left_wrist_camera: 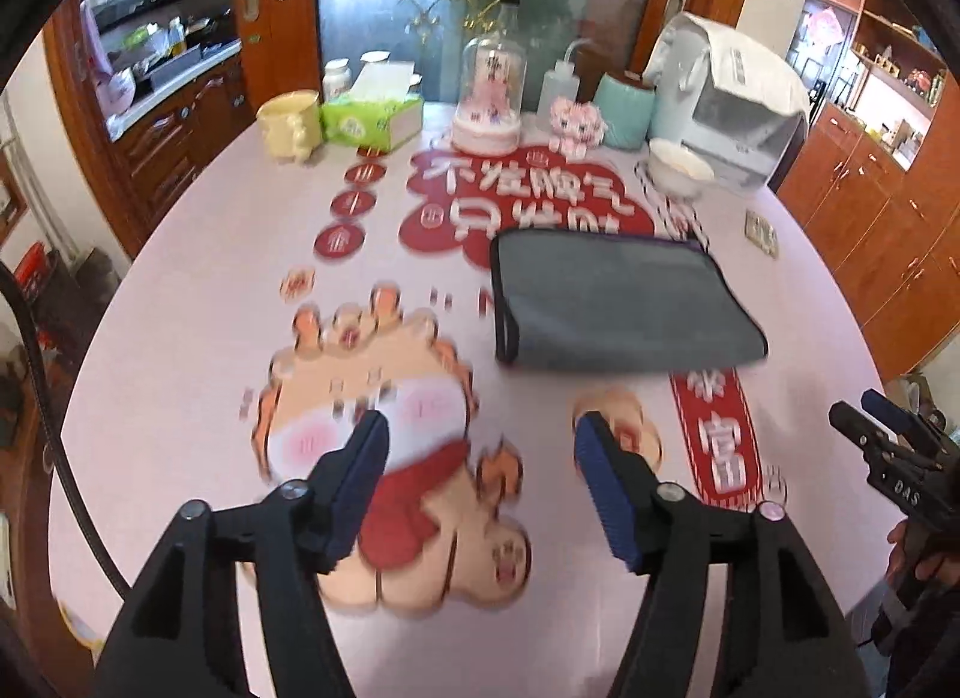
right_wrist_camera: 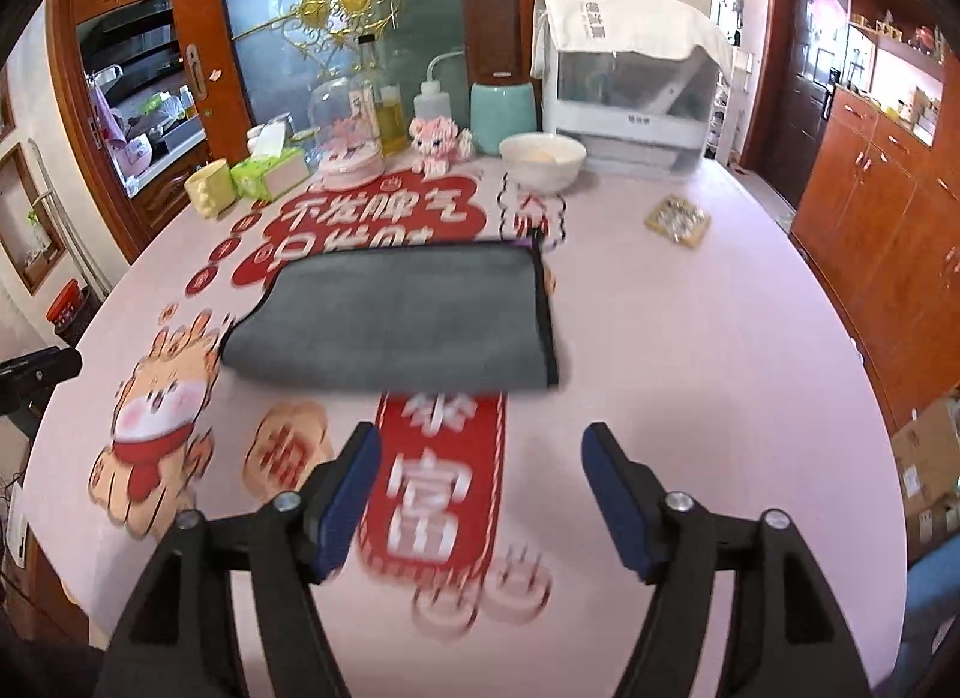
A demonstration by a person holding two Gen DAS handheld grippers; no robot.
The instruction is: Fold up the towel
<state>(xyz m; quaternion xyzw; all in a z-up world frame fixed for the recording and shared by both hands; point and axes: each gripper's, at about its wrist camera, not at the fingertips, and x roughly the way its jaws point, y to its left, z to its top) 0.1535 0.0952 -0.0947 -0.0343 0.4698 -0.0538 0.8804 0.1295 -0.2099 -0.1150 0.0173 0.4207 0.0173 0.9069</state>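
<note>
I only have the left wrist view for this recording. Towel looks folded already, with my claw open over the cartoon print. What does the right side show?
Observer: The right claw is open too, holding nothing, short of the grey towel.
Reviewer: What lies under it?
Observer: A red banner print on the tablecloth, running out from under the towel's near edge.
Reviewer: Anything to the towel's right I barely see?
Observer: A small square coaster-like item lies apart from the towel, past the white bowl.
</note>
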